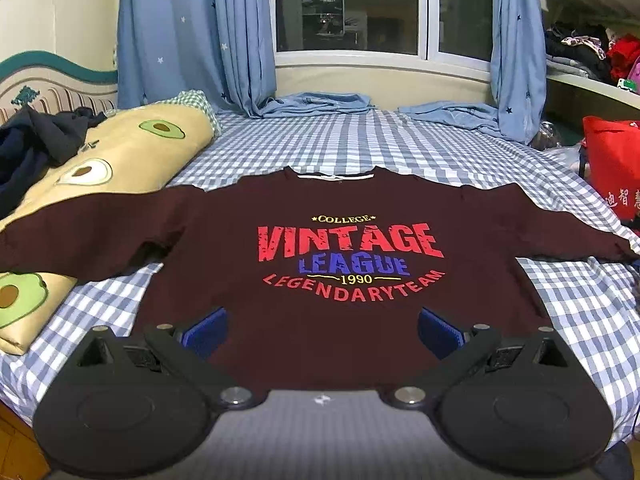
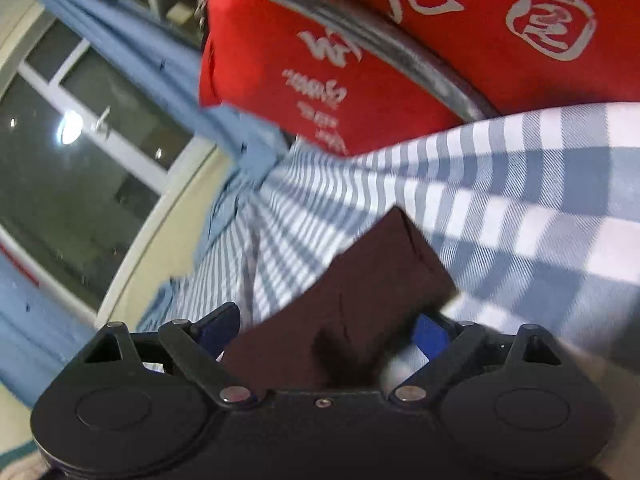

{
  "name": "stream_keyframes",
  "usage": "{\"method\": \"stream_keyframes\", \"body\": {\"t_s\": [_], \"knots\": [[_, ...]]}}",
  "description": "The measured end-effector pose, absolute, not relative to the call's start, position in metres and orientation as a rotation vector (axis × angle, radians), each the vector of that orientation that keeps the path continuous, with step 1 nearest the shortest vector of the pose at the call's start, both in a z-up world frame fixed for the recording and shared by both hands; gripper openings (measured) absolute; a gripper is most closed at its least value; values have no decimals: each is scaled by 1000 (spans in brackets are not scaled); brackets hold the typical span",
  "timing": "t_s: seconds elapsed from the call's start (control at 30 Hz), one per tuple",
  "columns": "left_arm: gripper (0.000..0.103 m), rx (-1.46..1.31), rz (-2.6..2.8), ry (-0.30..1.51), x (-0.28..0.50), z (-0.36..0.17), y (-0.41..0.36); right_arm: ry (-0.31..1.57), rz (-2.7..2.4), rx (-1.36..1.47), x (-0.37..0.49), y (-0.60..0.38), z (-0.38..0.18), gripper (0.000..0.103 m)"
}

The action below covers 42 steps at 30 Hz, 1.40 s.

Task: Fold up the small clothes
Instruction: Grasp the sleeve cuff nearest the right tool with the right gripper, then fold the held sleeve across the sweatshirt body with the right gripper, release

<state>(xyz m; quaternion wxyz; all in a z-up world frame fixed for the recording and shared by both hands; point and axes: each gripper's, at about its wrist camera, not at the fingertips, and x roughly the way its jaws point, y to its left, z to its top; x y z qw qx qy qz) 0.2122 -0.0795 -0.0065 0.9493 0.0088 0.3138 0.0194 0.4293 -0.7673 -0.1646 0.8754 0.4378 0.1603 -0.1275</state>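
left wrist view: spread left tool (image 1: 322, 334) hovers over sweatshirt (image 1: 320, 248) hem on bed (image 1: 400, 140); right tool (image 2: 326, 334) spread around its sleeve (image 2: 360, 292).

Indoor lamp light, fairly dim; the window (image 1: 348, 12) is dark and mirrors the room. A lamp glares in the glass (image 2: 70, 132) in the right wrist view, which is motion-blurred, worst on the sheet (image 2: 540, 200). The left wrist view is sharp; both bend strongly at the edges, corners black.

the maroon shirt (image 1: 320, 240) reads "college vintage league 1990 legendary team"; the red bag (image 1: 612, 168) bears chinese characters.
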Motion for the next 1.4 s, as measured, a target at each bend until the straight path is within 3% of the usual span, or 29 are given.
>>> {"method": "stream_keyframes", "body": {"t_s": [0.07,0.13,0.17,0.2,0.23,0.3,0.63,0.97,1.07,1.2,1.4], "knots": [[102,46,59,627,209,-3,-78,332,-271,886,442,-770,-161,90],[102,53,77,622,207,-1,-73,350,-273,861,450,-771,-156,78],[102,43,82,623,207,0,-70,360,-278,848,452,-771,-152,68],[102,24,80,626,206,1,-66,369,-290,823,454,-770,-146,50],[102,6,74,627,206,2,-62,378,-308,789,455,-767,-139,40],[102,-15,64,623,206,3,-54,390,-316,725,460,-763,-123,10],[102,-104,70,578,195,1,2,390,-176,485,491,-664,-13,8],[102,-189,157,536,180,0,83,302,193,143,531,-342,77,8],[102,-198,197,526,172,3,106,342,305,122,547,-240,64,8],[102,-221,252,520,159,3,132,496,387,37,572,-121,3,8],[102,-185,313,541,150,-6,153,777,406,-128,581,-36,-101,8]]}}
